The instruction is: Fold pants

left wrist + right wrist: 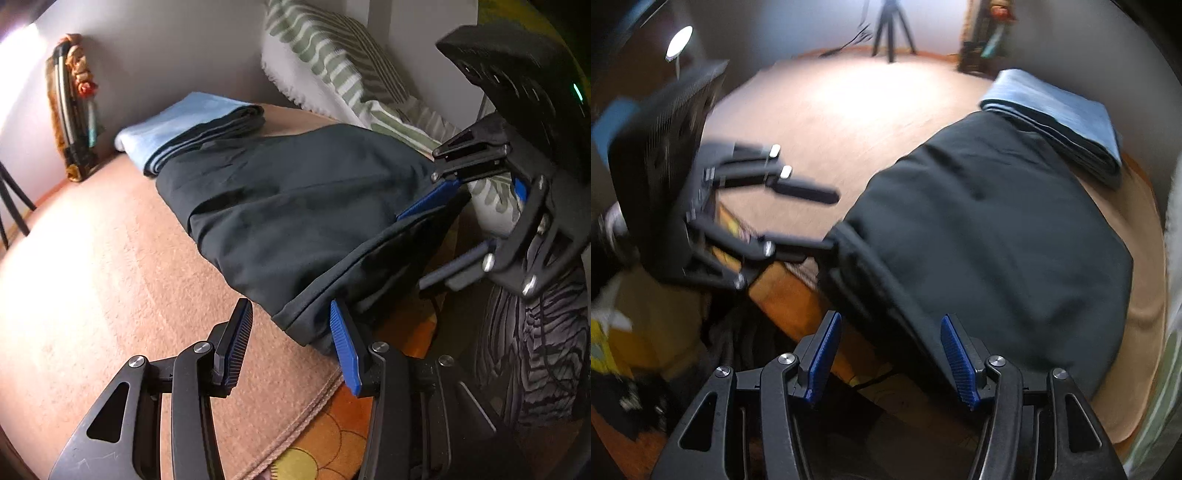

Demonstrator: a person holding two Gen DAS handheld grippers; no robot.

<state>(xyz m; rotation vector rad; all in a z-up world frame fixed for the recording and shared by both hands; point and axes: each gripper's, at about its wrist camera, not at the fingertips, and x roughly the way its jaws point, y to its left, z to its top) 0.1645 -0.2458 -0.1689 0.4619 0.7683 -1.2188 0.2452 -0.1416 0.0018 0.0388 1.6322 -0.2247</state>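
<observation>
Dark pants [295, 210] lie folded over on the pinkish bed cover [92, 277], with their near end hanging at the bed's edge. My left gripper [291, 343] is open at that near end; its right finger touches the cloth edge. In the right wrist view the pants [997, 236] fill the middle. My right gripper [890, 354] is open with the pants' near edge lying between its fingers. The right gripper also shows in the left wrist view [432, 240], open at the pants' right corner. The left gripper appears blurred in the right wrist view [834, 218].
A folded light blue and dark stack [192, 129] lies just beyond the pants. A striped green and white pillow [332, 66] leans at the back right. A flowered orange sheet [332, 435] shows under the cover's edge. A tripod [890, 29] stands far across the room.
</observation>
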